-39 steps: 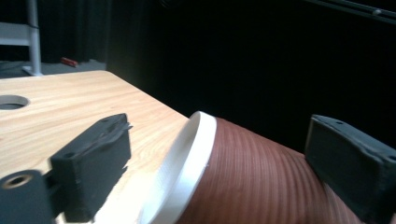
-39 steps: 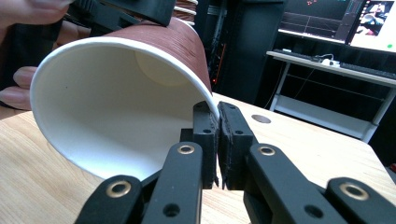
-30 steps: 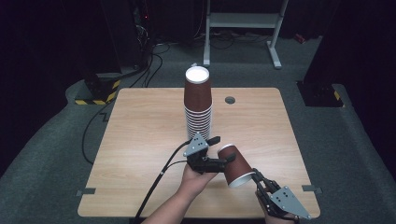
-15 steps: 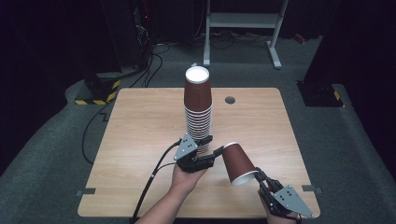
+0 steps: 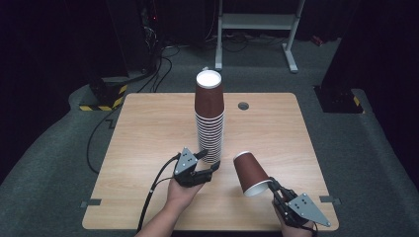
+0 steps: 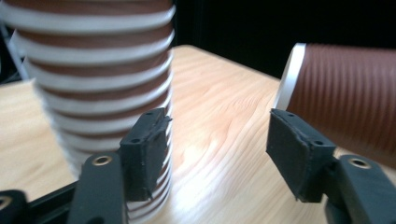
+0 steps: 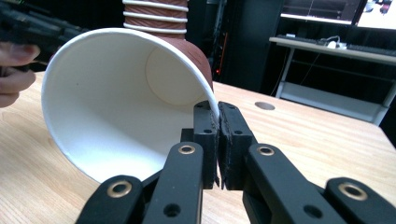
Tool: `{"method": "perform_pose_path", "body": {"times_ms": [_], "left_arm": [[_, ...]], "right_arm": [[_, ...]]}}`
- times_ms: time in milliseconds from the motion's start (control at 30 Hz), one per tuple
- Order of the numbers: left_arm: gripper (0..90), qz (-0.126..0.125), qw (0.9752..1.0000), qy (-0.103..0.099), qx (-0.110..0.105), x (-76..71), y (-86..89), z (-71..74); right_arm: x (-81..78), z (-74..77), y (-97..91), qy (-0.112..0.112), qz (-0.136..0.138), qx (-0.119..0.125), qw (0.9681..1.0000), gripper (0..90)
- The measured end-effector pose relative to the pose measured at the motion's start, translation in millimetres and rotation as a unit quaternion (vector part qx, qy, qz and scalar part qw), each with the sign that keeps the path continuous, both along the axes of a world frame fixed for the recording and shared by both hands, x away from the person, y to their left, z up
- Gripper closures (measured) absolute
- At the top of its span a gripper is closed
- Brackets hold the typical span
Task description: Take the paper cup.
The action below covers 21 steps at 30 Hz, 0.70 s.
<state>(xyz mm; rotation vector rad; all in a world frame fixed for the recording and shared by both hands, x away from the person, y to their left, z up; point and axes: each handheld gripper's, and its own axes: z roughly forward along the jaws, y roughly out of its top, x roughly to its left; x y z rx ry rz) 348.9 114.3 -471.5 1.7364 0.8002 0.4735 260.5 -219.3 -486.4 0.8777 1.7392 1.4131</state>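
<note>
Near right, right gripper (image 5: 271, 186) has its fingers pinched tight on the rim of a single brown cup (image 5: 251, 172), held tilted over the worktop (image 5: 148, 128), mouth twd the person. Left gripper (image 5: 210, 161) mid-left, fingers a little apart w/ nothing between, just reopening, beside the base of the tall cup stack (image 5: 209, 116) at centre, farther back

A single brown ribbed paper cup (image 5: 251, 172) with a white inside is held tilted by its rim above the surface, mouth toward the person. Behind it, a tall stack of upside-down cups (image 5: 209, 118) stands upright mid-surface.
</note>
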Motion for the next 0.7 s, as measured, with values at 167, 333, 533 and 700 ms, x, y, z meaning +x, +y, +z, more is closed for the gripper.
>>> {"method": "perform_pose_path", "body": {"times_ms": [167, 333, 533, 700], "left_arm": [[31.1, 0.027, 0.9988, 0.023, 0.035, 2.3, 21.4, -17.2], [28.3, 0.046, 0.9960, 0.037, 0.066, 6.2, 41.4, -27.1], [23.6, 0.062, 0.9909, 0.073, 0.095, 11.8, 69.3, -37.6], [19.9, 0.082, 0.9831, 0.100, 0.130, 17.9, 94.6, -44.8]], "right_arm": [[2.5, -2.3, -0.4, 0.009, 0.001, -0.002, 1.0000, 86.3], [4.1, -4.8, -0.1, 0.019, 0.002, -0.001, 0.9998, 86.3], [5.4, -7.5, 1.5, 0.027, 0.000, -0.004, 0.9996, 86.2], [8.6, -10.6, 0.5, 0.042, -0.005, 0.002, 0.9991, 86.2]]}}
